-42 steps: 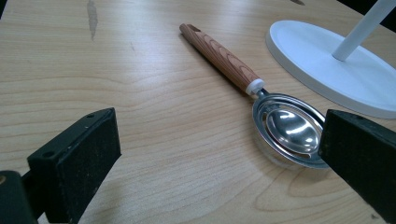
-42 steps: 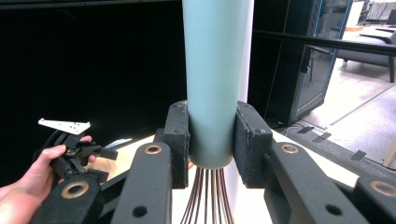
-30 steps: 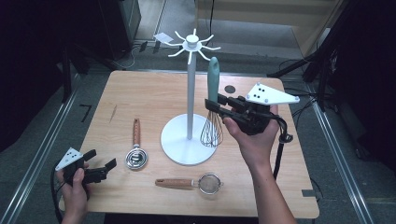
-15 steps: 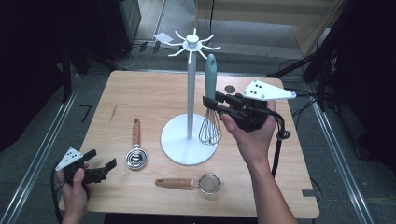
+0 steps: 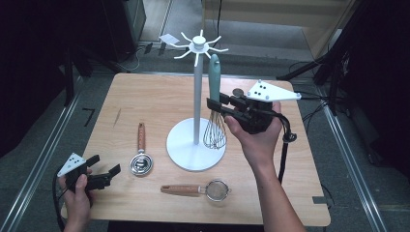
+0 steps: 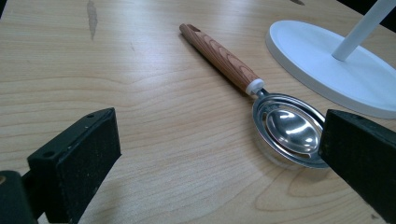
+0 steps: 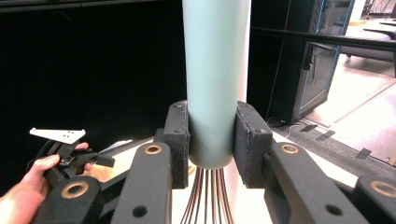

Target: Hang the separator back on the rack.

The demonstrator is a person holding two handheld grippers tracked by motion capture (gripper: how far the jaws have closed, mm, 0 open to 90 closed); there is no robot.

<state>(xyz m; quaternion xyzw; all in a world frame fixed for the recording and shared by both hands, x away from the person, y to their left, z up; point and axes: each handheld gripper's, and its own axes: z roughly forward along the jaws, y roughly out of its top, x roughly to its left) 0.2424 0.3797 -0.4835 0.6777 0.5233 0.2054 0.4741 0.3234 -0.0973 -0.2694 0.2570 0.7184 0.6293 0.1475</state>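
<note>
The right gripper (image 5: 218, 108) squeezes the green handle of the whisk (image 5: 214, 96) and holds it up beside the white stand (image 5: 196, 96), near the hooks on top. It is not hung yet, I think. The scoop (image 5: 140, 157) and little strainer (image 5: 203, 189) lie on the table (image 5: 145, 96). The left gripper (image 5: 104, 174) rests wide apart, holding nothing. There are no pots or bowls here

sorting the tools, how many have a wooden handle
2. The wooden-handled steel egg separator lies left of the white stand's round base; the wooden-handled small mesh strainer lies in front of it, near the table's front edge. None seem hidden.
</note>
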